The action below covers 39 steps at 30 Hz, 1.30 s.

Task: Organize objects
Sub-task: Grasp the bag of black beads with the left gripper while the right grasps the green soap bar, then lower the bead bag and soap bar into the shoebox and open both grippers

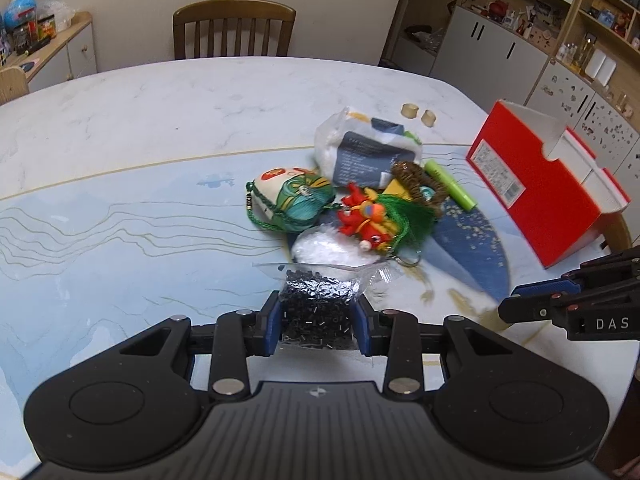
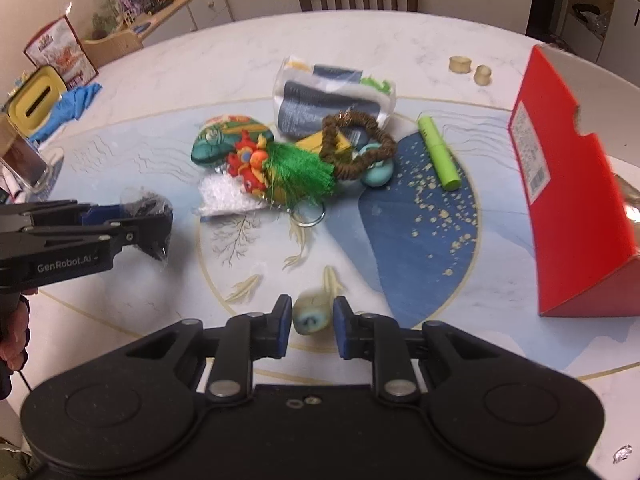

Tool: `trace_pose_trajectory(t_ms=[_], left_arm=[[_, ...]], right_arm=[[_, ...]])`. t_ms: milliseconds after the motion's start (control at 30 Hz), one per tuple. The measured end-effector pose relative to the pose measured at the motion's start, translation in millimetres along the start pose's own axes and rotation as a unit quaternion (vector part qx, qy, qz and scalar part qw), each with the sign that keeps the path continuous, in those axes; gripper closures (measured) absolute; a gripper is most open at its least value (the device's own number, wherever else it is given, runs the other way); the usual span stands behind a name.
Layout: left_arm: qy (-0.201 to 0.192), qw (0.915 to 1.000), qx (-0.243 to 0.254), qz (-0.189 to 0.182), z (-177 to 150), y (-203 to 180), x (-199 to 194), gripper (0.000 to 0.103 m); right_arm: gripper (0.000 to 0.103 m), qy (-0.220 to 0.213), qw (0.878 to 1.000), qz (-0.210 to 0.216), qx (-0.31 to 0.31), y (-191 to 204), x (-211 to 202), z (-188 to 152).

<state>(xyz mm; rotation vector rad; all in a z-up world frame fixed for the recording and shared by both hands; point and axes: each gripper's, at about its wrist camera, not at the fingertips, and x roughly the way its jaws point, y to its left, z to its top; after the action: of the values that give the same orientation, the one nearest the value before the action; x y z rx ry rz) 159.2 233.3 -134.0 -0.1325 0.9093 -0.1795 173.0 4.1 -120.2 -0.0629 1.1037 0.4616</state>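
My left gripper (image 1: 318, 312) is shut on a clear bag of black beads (image 1: 318, 300), held above the table; it also shows in the right wrist view (image 2: 154, 216). My right gripper (image 2: 309, 320) holds a small pale round object with a blue spot (image 2: 310, 316) between its pads. A pile lies mid-table: an embroidered pouch (image 1: 294, 200), a red toy with green tassel (image 1: 368, 216), a bag of white beads (image 1: 324, 246), a brown ring (image 2: 356, 144), a green tube (image 2: 438, 152) and a clear packet (image 1: 366, 152). A red box (image 1: 536, 176) stands to the right.
Two small wooden cylinders (image 1: 418, 114) sit on the far side of the table. A wooden chair (image 1: 234, 28) stands behind it. A yellow tissue box (image 2: 36, 100) and blue cloth (image 2: 68, 110) lie at the left edge. Cabinets line the walls.
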Motion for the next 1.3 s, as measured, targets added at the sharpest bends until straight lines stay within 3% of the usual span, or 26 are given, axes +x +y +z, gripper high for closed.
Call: trace_pose_trajectory(t_ms=[133, 567, 967, 1300], left_arm=[[0.007, 0.9999, -0.009, -0.013, 8.5, -7.8, -8.6, 0.068], [0.026, 0.9981, 0.029, -0.048, 45.4, -75.7, -15.1, 0.068], [0.049, 0.9904, 0.101, -0.081, 92.5, -180.2, 4.0, 0.068], [0.064, 0.9848, 0.13, -0.096, 121.3, -262.9, 35.1, 0.068]], right_arm=[[0.083, -0.009, 1.0, 0.011, 0.009, -11.3, -17.4, 3.1], [0.083, -0.067, 0.997, 0.018, 0.016, -68.0, -88.7, 26.2], [0.083, -0.116, 0.991, -0.008, 0.062, -164.7, -129.2, 48.5], [0.083, -0.138, 0.986, -0.041, 0.09, -241.4, -141.3, 54.7]])
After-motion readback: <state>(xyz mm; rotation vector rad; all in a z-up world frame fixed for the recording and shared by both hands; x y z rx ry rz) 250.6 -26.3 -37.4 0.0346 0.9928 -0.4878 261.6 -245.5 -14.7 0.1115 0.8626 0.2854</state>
